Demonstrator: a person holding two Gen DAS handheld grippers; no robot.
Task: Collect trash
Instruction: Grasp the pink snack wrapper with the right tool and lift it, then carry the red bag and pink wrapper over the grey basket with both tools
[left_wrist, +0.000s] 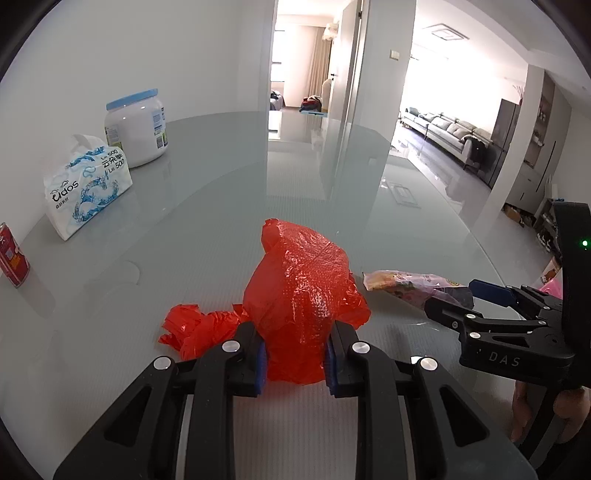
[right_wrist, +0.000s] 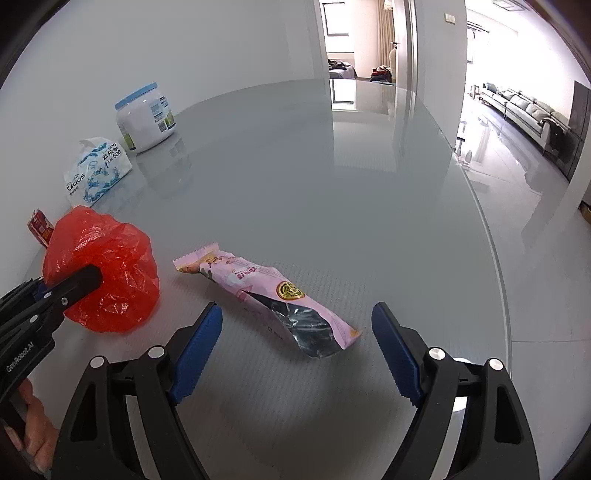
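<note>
Red thin plastic is what my left gripper (left_wrist: 295, 363) pinches now: its two blue pads press on both sides of the red bag (left_wrist: 303, 295), and the bag stands up puffy from the grey glass tabletop (left_wrist: 221, 184). I think I hold it near its lower part so that it stays in one place and does not slide on the smooth glass; where its mouth is, I cannot tell from these views. One loose crumpled part of the bag lies on the tabletop to the left of my fingers.

My right gripper (right_wrist: 297, 354) is spread wide and holds nothing. It points down at the pink snack wrapper (right_wrist: 269, 295), which lies flat and diagonal on the tabletop, just beside the bag on its right. The torn end of the wrapper, with silver foil inside, is the end nearest to this gripper, between the two open fingers but not touched by them yet. I keep the fingers wide because the wrapper is flat and broad, so I judge it is easier to come over it and then close.

At the far left, well apart from my work, stand a tissue pack (left_wrist: 86, 184), a white jar with blue lid (left_wrist: 136, 125) and a red can (left_wrist: 13, 254). They look like things in use, not trash, so I leave them.

The wrapper is light and slippery, so a careless pinch may only push it away.
</note>
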